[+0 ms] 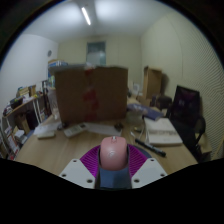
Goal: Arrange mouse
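Observation:
A pale pink mouse (113,152) sits between the two fingers of my gripper (113,158), pointing forward. The magenta pads (92,158) press against both of its sides, so the gripper is shut on it. Under the mouse's rear end a blue-grey part (113,179) shows. The mouse appears raised above the wooden table (60,150), whose surface stretches out ahead; its underside is hidden.
A large cardboard box (90,94) stands on the table straight ahead. A black pen (150,148) and a stack of papers (162,131) lie ahead to the right, near a dark chair (186,106). White items (60,129) lie before the box, with shelves (22,118) at the left.

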`<state>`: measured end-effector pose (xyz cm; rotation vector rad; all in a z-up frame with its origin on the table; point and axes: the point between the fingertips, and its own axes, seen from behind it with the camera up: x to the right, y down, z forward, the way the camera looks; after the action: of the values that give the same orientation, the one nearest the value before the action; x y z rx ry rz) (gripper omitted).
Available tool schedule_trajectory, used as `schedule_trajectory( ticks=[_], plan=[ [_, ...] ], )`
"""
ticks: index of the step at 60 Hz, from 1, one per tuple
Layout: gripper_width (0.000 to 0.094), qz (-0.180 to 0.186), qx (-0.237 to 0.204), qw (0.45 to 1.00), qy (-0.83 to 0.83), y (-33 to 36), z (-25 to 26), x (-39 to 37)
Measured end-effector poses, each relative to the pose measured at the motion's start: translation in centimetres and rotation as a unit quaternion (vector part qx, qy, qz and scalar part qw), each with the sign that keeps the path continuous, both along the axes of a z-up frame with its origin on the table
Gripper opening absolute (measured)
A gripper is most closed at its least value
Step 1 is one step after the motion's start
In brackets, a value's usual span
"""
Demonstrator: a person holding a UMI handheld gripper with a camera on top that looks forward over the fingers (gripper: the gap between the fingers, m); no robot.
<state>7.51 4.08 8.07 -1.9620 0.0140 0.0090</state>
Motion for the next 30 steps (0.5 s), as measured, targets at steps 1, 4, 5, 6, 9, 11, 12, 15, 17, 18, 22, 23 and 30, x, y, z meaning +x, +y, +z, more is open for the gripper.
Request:
schedule_trajectory(
  ticks=[1, 4, 5, 6, 9, 11, 12, 15, 17, 18, 22, 23, 30],
  plan=[
    [0.0348, 0.002, -0.013, 1.000, 0.001, 0.3, -1.0, 0.3],
    [0.0348, 0.014, -0.044, 0.999, -0.006, 1.0, -3.5, 0.9],
    [0.0348, 0.017, -0.051, 0.998, -0.012, 1.1, -4.3, 0.8],
    [0.0350, 0.021, -0.058, 0.998, -0.017, 1.3, -4.9, 1.1],
    [0.0350, 0.023, -0.076, 0.996, -0.030, 1.2, -6.4, 1.1],
    [0.0352, 0.025, -0.084, 0.996, -0.036, 1.3, -7.7, 1.5],
    [0.0360, 0.027, -0.091, 0.995, -0.037, 1.2, -8.2, 1.5],
    [0.0381, 0.031, -0.089, 0.995, -0.032, 1.3, -8.6, 1.5],
    [0.0394, 0.031, -0.094, 0.995, -0.020, 1.1, -8.9, 1.6],
    [0.0411, 0.030, -0.096, 0.995, -0.012, 1.1, -9.0, 1.5],
    [0.0523, 0.027, -0.105, 0.994, 0.014, 1.0, -9.2, 1.3],
    [0.0554, 0.030, -0.105, 0.994, 0.016, 1.0, -9.3, 1.3],
    [0.0824, 0.061, -0.104, 0.993, 0.018, 0.4, -8.8, 0.0]
  ],
)
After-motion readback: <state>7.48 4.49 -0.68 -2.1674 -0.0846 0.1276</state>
